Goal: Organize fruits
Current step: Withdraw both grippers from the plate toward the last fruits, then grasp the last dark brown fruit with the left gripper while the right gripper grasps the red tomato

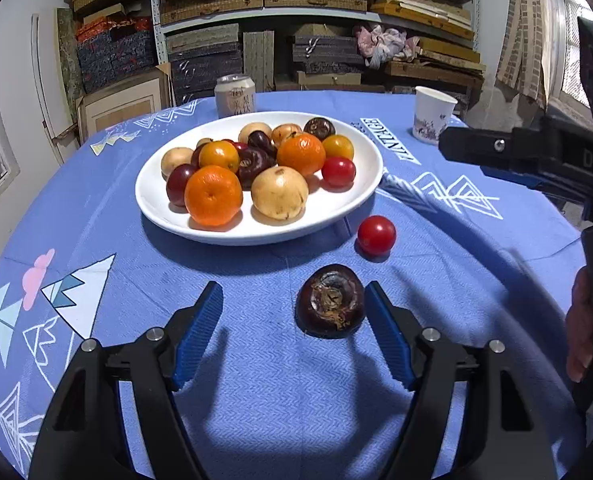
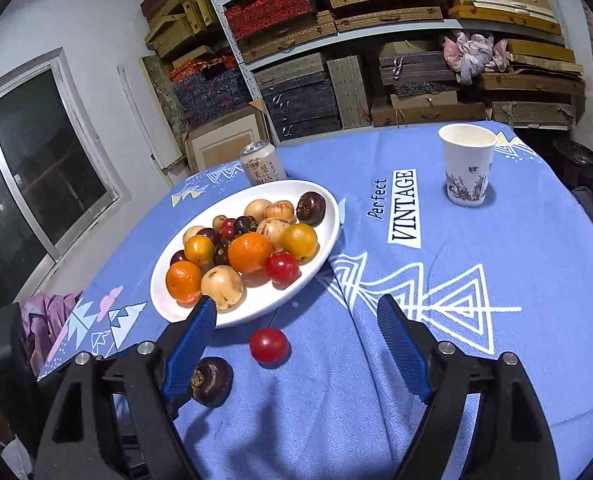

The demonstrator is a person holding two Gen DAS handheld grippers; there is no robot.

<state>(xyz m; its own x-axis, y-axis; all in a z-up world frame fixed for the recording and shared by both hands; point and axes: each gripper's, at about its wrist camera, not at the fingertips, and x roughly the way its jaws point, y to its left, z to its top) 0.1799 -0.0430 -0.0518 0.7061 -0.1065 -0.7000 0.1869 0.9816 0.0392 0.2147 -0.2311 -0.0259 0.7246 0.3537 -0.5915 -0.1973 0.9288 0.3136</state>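
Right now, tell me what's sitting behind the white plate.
Behind the white plate a drink can stands upright on the blue tablecloth. The plate's rim and piled fruit hide the can's base, so whether it touches the plate can't be told.

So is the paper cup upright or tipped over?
Upright: the paper cup stands on its base on the tablecloth, open mouth facing up.

right hand-held gripper (image 2: 296, 344) jaws apart over bench (image 2: 476, 360) | red tomato (image 2: 268, 345) between fingers | dark fruit (image 2: 211, 381) beside left finger | plate (image 2: 168, 300) heaped with fruit
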